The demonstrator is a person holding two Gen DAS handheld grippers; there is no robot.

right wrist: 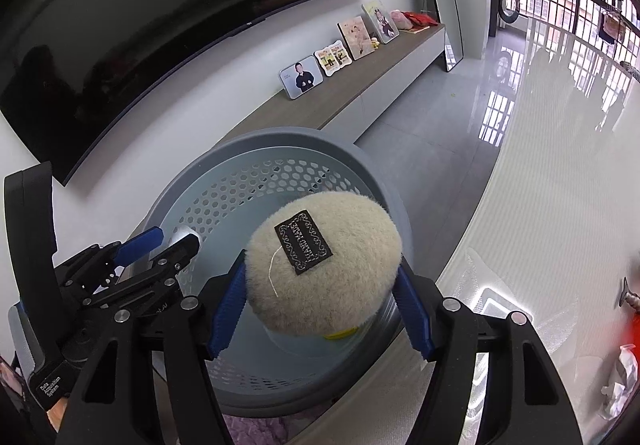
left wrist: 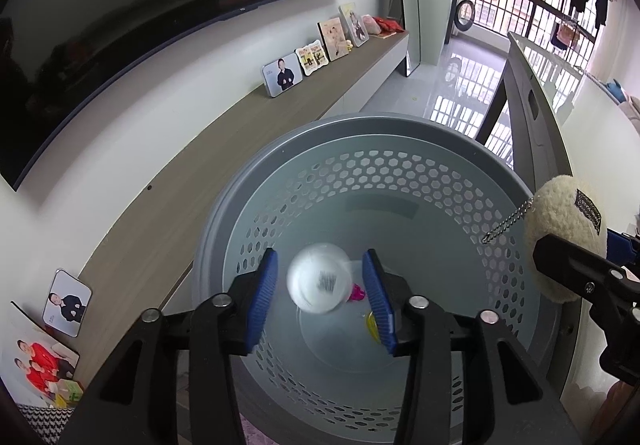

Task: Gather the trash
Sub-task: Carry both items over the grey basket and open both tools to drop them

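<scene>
While left tongs [left wrist: 320, 301] gape, bin rim [left wrist: 400, 121] encircles them.

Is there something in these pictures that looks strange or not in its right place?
Yes. The right tongs hold a fluffy cream pouch with a sewn label over the grey bin, though it looks intact, hardly like trash. A blurred white cup sits between the open left tongs.

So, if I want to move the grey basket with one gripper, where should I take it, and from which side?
Take the grey basket by its rim, coming from above so the fingers straddle the wall. The round body looks too wide for them to span, while the wall is thin and the top is open.
</scene>
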